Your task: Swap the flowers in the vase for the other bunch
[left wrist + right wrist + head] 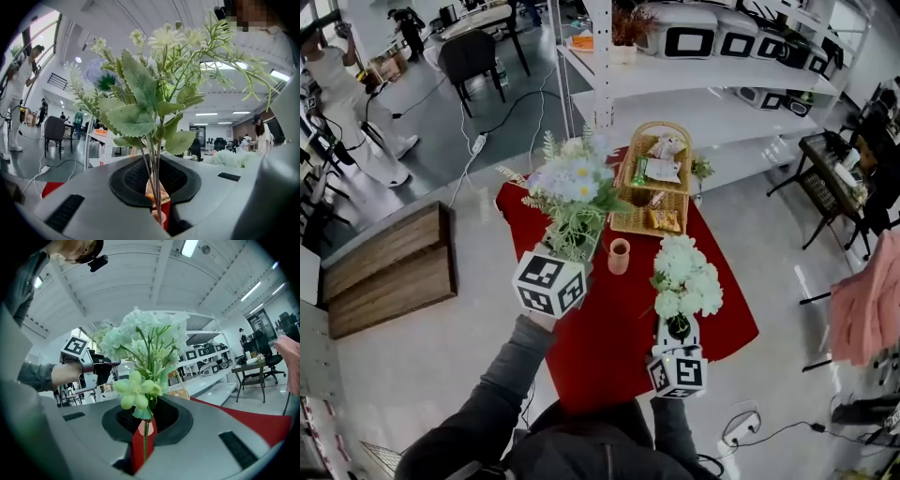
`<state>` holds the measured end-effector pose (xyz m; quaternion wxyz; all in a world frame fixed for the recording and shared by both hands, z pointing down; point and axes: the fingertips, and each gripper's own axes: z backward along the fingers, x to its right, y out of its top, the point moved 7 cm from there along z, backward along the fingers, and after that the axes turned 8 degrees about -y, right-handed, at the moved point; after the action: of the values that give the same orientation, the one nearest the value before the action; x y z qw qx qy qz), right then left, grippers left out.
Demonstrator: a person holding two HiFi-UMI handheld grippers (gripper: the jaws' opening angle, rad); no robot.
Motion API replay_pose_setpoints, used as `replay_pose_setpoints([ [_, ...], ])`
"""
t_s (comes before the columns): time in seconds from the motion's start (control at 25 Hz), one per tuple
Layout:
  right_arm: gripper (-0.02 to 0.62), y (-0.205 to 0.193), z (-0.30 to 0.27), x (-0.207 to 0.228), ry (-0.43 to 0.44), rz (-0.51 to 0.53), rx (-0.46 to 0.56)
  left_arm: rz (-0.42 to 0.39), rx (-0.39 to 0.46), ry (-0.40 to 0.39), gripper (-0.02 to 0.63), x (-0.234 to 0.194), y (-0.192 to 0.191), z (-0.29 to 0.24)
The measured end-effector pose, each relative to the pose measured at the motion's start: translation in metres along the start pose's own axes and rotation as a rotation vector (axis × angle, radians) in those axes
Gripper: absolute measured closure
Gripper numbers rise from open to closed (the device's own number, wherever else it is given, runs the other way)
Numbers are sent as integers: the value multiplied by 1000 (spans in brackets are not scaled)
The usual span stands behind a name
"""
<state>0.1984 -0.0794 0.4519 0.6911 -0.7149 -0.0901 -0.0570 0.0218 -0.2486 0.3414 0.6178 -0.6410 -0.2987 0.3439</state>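
A small terracotta vase (pixel 619 255) stands on the red-covered table (pixel 609 347) with nothing in it. My left gripper (pixel 572 253) is shut on the stems of a leafy blue-and-white bunch (pixel 572 187), held upright just left of the vase. In the left gripper view those stems (pixel 154 178) run up from between the jaws of the left gripper (pixel 158 213). My right gripper (pixel 678 328) is shut on a white and pale green bunch (pixel 684 277), to the right of the vase. That bunch (pixel 147 350) rises from the right gripper (pixel 143 448), and the left gripper (pixel 89 369) shows behind it.
A wicker basket (pixel 623 223) with snack packets sits at the table's far end. White shelving (pixel 694 103) stands behind it. Wooden boards (pixel 389 267) lie on the floor at the left, a pink cloth (pixel 867 309) hangs at the right, and a person (pixel 352 103) stands far left.
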Motion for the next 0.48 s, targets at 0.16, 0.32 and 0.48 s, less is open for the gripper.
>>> replay_pose_setpoints([
  [0.16,557,-1,-3,2,-7,0,-6,-3,9,-11,568,-2,-1,-15],
  [0.32,557,-2,-2,4,-16,-12,-8,-6,1,-23,568,-4,-8,-28],
  [0.48,557,-2,-4,6,-22,-9,-8,-15,-15,-34,568,-8,-16,-40],
])
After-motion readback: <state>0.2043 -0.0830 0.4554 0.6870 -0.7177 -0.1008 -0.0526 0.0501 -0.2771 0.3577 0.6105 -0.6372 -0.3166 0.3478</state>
